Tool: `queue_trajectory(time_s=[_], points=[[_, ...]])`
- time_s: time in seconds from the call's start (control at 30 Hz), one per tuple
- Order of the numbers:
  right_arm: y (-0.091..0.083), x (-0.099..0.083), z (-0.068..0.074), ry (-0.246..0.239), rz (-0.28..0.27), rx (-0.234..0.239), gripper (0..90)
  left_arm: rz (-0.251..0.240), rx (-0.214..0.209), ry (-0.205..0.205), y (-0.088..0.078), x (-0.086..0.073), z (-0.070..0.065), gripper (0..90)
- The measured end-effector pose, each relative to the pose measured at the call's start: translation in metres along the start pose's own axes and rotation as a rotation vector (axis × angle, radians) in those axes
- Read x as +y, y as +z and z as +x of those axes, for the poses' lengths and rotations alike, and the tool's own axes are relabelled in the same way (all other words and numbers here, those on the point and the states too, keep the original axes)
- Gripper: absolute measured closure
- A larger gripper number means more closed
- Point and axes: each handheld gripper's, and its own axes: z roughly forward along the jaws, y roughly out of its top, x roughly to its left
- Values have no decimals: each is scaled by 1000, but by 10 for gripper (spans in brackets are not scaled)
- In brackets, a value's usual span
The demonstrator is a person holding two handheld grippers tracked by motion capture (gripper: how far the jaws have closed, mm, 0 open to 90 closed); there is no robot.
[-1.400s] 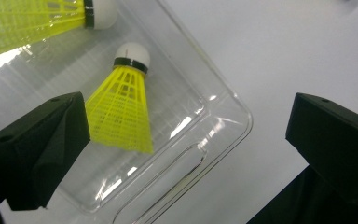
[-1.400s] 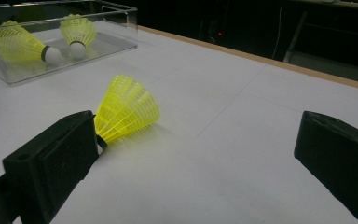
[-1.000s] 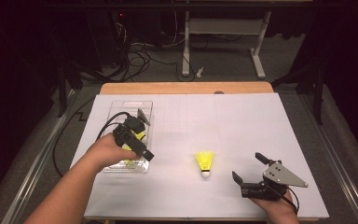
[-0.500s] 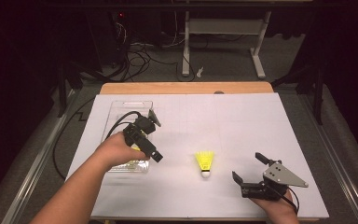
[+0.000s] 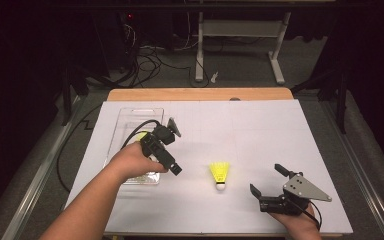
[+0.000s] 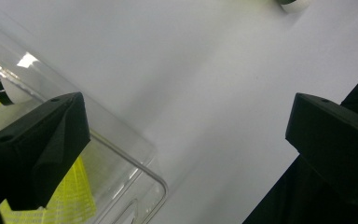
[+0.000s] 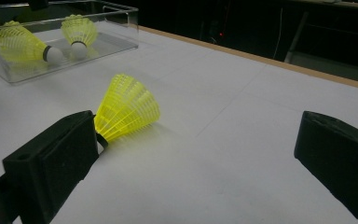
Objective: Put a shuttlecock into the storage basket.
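Shuttlecock (image 5: 219, 175) lies loose on the tabletop (image 5: 260, 130), probably next for the tray (image 5: 130, 116); left hand-held gripper (image 5: 172, 167) and right hand-held gripper (image 5: 266, 183) both gape wide, empty.

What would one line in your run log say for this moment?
left gripper: open, empty, beside clear tray | tray: two yellow shuttlecocks | third shuttlecock: loose on table | right gripper: open, resting
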Motion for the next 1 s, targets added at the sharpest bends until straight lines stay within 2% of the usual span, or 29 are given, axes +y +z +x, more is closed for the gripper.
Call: queue_trajectory(time_s=[0.23, 0.47, 0.8, 1.0], points=[[-2, 0, -1, -5, -5, -4, 3, 10, -2, 33, 2, 10, -8, 13], [-2, 0, -2, -2, -3, -7, 3, -7, -7, 55, 4, 19, -14, 20], [-4, 0, -2, 1, -5, -7, 3, -22, -13, 71, 15, 36, -24, 20], [-4, 0, -3, 3, -8, -7, 3, -8, -27, 97, 24, 49, -31, 23]])
